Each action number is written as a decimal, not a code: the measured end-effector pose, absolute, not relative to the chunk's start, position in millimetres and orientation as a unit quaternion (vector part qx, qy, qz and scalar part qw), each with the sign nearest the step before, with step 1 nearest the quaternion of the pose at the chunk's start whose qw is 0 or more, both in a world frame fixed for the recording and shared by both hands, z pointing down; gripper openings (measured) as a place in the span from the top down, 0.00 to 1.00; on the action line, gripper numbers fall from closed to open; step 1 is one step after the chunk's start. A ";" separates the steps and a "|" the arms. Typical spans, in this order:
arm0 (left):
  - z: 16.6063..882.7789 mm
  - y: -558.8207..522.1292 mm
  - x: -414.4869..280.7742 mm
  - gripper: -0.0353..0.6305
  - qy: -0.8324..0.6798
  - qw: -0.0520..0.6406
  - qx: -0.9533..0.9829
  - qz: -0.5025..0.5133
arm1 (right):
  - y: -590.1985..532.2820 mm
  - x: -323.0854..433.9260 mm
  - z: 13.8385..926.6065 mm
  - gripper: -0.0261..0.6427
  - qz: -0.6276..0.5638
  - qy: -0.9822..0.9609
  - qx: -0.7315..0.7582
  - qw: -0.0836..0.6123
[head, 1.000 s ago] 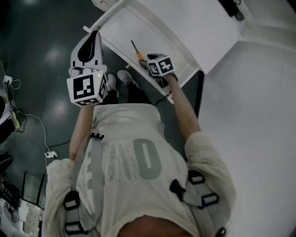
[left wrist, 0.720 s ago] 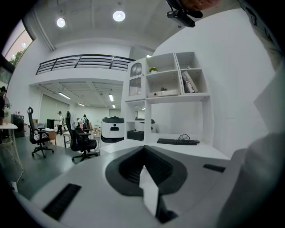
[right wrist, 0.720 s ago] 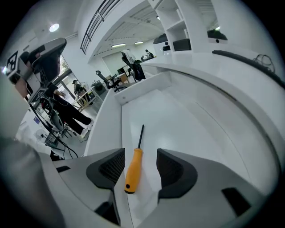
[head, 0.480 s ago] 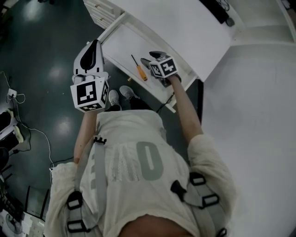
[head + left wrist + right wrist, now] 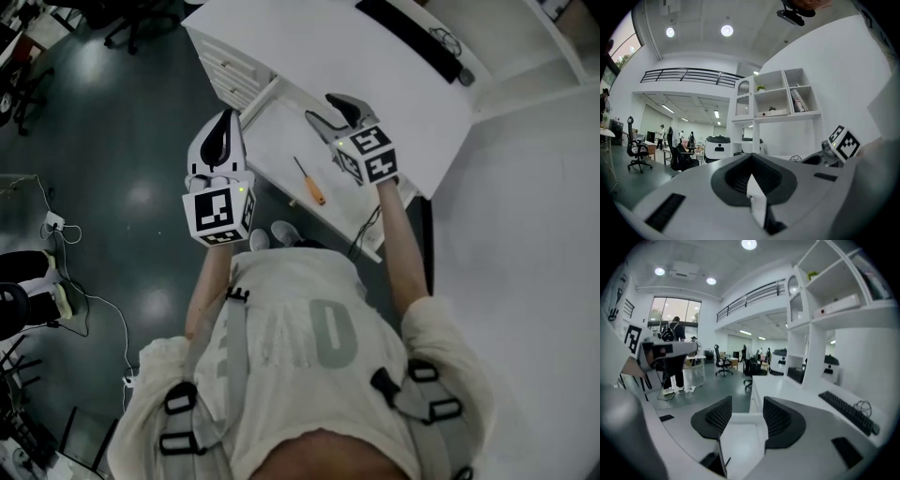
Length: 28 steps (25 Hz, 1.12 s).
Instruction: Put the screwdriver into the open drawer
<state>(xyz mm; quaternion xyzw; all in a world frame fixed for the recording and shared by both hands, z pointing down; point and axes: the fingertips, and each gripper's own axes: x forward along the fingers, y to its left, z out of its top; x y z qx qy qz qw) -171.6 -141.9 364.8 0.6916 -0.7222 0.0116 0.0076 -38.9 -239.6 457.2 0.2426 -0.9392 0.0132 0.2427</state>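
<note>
Tabletop (image 5: 375, 66) overhangs the open drawer (image 5: 267, 127). Left tongs (image 5: 226, 117) are pressed together and empty; right tongs (image 5: 324, 110) gape, empty. Screwdriver (image 5: 309, 181) apparently rests inside the drawer between the 2, nearer the right, shaft pointing away.

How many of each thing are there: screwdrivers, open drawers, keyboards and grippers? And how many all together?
screwdriver: 1
open drawer: 1
keyboard: 1
grippers: 2, the left gripper and the right gripper
Total: 5
</note>
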 end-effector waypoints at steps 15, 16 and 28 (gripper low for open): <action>294.6 -120.0 -170.8 0.94 -0.725 -0.073 0.685 -0.013 | -154.6 -58.1 324.2 0.95 -0.061 -0.948 0.309 0.034; 296.3 -119.9 -172.1 0.94 -0.725 -0.072 0.685 -0.012 | -153.1 -57.0 326.9 0.95 -0.063 -0.946 0.316 0.036; 306.7 -126.0 -173.5 0.94 -0.721 -0.058 0.690 -0.008 | -150.9 -42.4 329.7 0.95 -0.048 -0.936 0.347 0.034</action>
